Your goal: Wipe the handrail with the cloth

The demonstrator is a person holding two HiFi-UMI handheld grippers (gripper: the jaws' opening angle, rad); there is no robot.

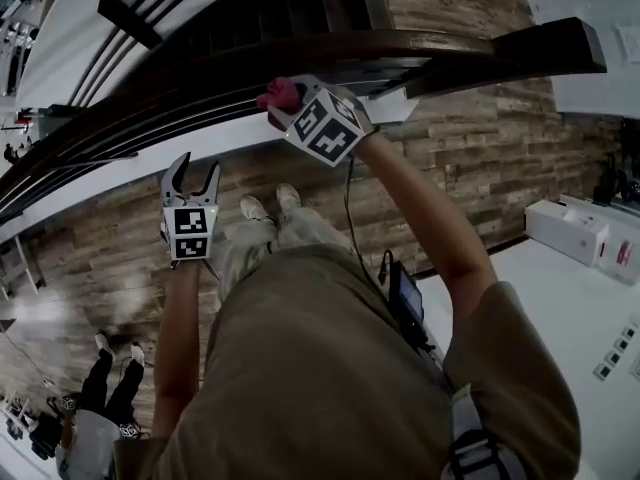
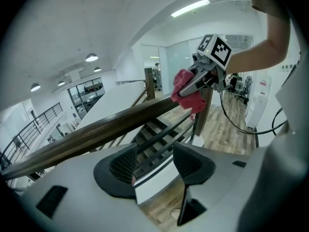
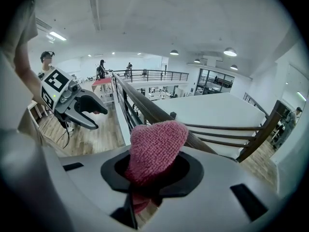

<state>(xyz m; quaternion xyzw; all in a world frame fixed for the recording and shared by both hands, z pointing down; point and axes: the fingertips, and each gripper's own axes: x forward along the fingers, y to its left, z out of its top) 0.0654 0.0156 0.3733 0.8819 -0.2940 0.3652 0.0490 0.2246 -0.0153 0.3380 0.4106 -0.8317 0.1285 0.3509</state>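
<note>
Dark wooden handrail (image 1: 300, 53) curving above plank flooring (image 1: 480, 158), white ceiling (image 3: 145, 23) glowing overhead, pink cloth (image 1: 279, 95) lying against the rail at twelve o'clock, right gripper (image 1: 287, 108) jaws clamping the cloth, left gripper (image 1: 197, 175) jaws gaping empty at nine o'clock.

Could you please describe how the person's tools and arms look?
The left tool and right tool are light grey with dark jaws, each bearing a cube of black-and-white square markers. A black cable hangs from the right one. Short olive-brown sleeves.
</note>
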